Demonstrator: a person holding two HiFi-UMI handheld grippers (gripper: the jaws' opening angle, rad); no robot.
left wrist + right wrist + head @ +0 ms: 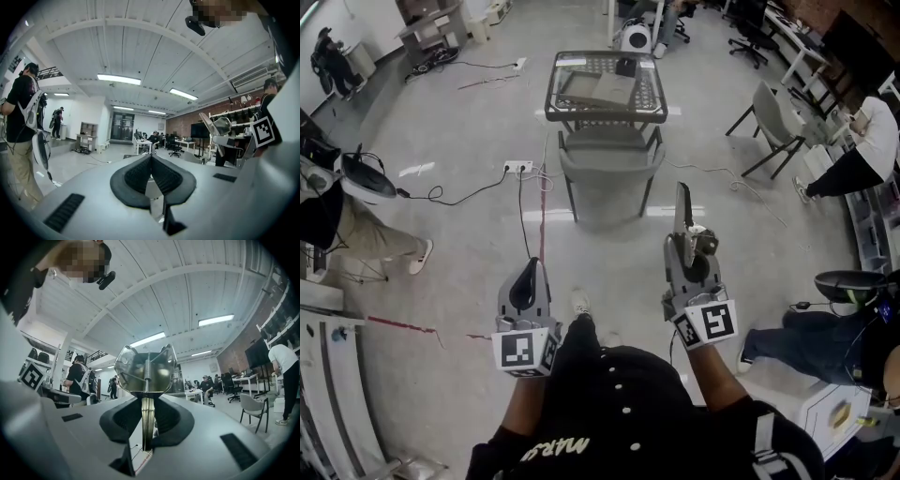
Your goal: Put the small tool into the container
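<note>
Gripping the small metal tool (146, 367) by its thin flat shank, the right gripper (146, 401) has its fingers closed part-way, the pads pressed on either side of the strip, which sits edge-on between them. The tool's long axis runs along the fingers. Its shiny bowl-like head with a coil spring down the middle stands just beyond the fingertips, pointing forward and away from the person. From the head view the tool (682, 214) sticks out past the right gripper (684, 246) toward the mesh-topped table (605, 114), where a shallow grey container (598, 89) lies well beyond the fingertips. The left gripper (151, 161) has its fingers pressed together with nothing between them; in the head view it (528, 274) sits beside the right one, well apart from it, tips likewise forward. Ahead of both pairs of fingertips is open grey floor up to a grey chair (609, 169) pushed in at the table's near edge. A power strip (517, 167) and cables lie on the floor ahead of the left fingers. Seated people are far out to either side.
</note>
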